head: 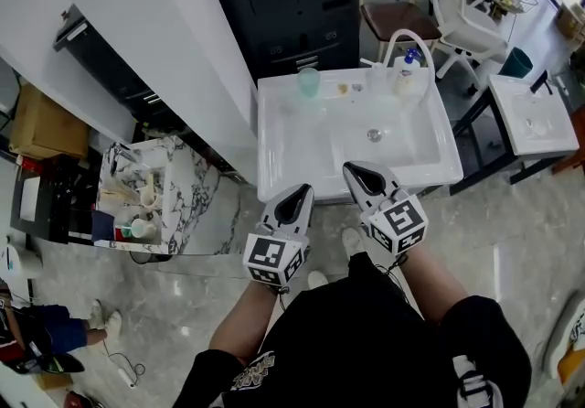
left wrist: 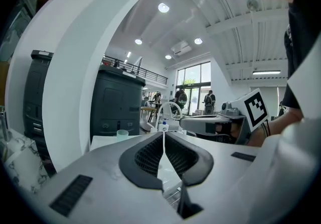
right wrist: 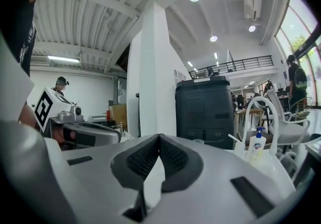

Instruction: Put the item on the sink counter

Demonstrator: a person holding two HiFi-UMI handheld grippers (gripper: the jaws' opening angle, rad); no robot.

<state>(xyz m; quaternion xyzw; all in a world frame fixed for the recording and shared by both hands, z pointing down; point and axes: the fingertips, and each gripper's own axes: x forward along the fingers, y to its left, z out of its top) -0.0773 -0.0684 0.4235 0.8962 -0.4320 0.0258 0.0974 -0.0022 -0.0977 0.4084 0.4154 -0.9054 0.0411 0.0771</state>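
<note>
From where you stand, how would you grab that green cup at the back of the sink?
Probably by its round side wall, about halfway up. The green cup stands upright on the back rim of the sink, mouth up, with nothing touching it. Come from the front, over the basin, one jaw on each side. The left gripper is shut, so it must open first.

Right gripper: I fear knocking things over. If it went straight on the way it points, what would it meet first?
Probably the corner of the white wall beside the black cabinet. The right gripper, tongs shut, points level over the sink, left of the green cup; depth is unclear.
</note>
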